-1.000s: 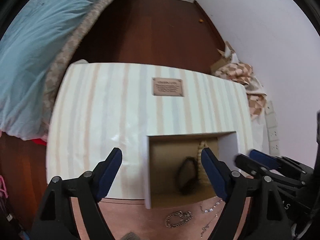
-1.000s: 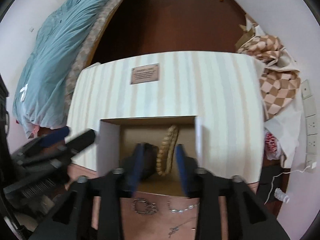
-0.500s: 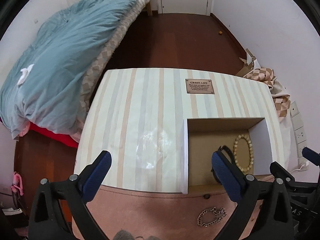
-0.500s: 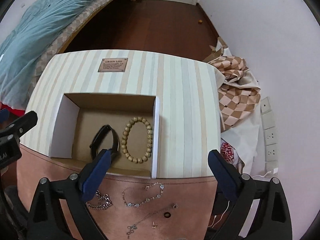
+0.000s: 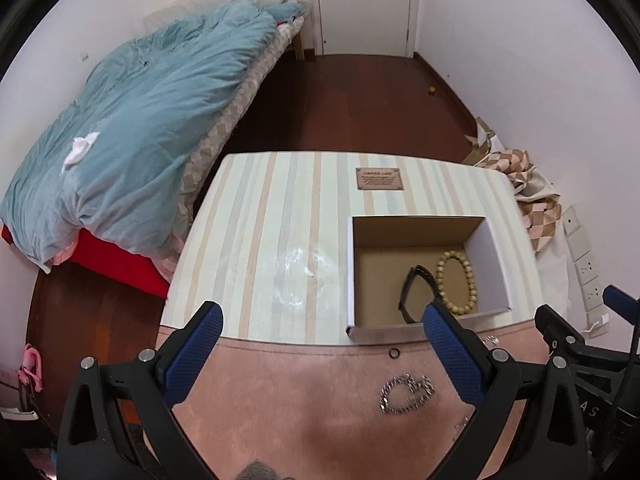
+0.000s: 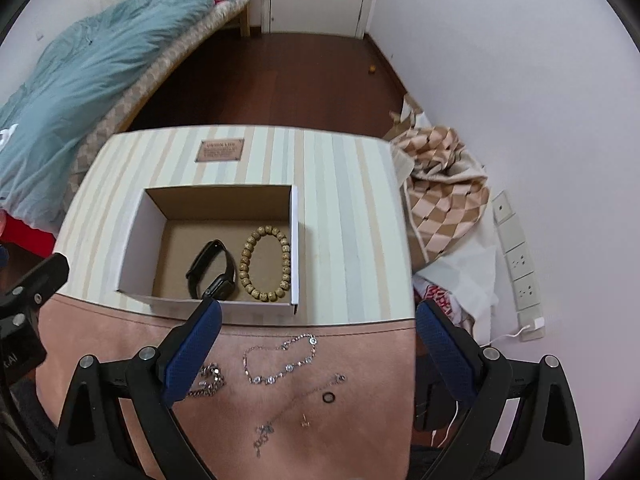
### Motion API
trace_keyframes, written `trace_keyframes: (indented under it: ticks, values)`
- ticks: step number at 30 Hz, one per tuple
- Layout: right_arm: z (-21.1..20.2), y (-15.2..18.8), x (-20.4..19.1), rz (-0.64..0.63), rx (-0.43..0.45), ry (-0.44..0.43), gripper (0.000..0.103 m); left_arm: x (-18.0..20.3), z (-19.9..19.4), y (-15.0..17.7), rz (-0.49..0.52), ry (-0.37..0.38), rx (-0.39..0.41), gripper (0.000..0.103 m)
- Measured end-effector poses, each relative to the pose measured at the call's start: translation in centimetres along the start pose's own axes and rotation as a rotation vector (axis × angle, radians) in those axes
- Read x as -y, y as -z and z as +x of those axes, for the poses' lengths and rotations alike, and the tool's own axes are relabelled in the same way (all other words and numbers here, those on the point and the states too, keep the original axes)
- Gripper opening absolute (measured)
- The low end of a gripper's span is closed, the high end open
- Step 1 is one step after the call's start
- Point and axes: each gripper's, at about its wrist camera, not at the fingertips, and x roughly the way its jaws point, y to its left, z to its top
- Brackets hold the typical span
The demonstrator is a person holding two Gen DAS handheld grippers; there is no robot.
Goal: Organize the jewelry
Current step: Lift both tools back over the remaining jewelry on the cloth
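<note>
An open white cardboard box (image 6: 136, 232) (image 5: 490, 256) stands on a striped surface. Inside lie a black watch band (image 6: 212, 269) (image 5: 412, 288) and a wooden bead bracelet (image 6: 265, 264) (image 5: 458, 282). On the pink mat (image 6: 360, 360) (image 5: 300, 392) in front lie a chunky silver chain (image 5: 406, 393) (image 6: 208, 380), a thin crystal bracelet (image 6: 280, 358), a fine necklace (image 6: 296, 404), a black ring (image 6: 328, 398) and a small stud (image 6: 306, 422). My left gripper (image 5: 320, 352) and right gripper (image 6: 318, 350) are both open and empty, held above the mat.
A bed with a blue duvet (image 5: 132, 140) is at the left. A checkered cloth (image 6: 444, 176) and wall sockets (image 6: 520, 256) are at the right. A brown label plate (image 6: 220, 150) sits on the striped top. Dark wood floor lies beyond.
Both grippers pulled back and up from the box. The right gripper, narrow over the bead bracelet a second ago, has opened wide; the bracelet lies in the box.
</note>
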Motion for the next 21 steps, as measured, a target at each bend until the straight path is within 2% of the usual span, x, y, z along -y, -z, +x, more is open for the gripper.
trace_keyframes:
  ticks: [12, 21]
  values:
    - [-10.3, 2.7, 1.5, 0.027, 0.169, 0.002, 0.099, 0.0, -8.7, 2.3, -0.001, 0.040, 0.118, 0.102]
    - [-15.2, 4.0, 2.0, 0.052, 0.234, -0.036, 0.099, -0.4, -12.8, 3.9, -0.001, 0.048, 0.174, 0.102]
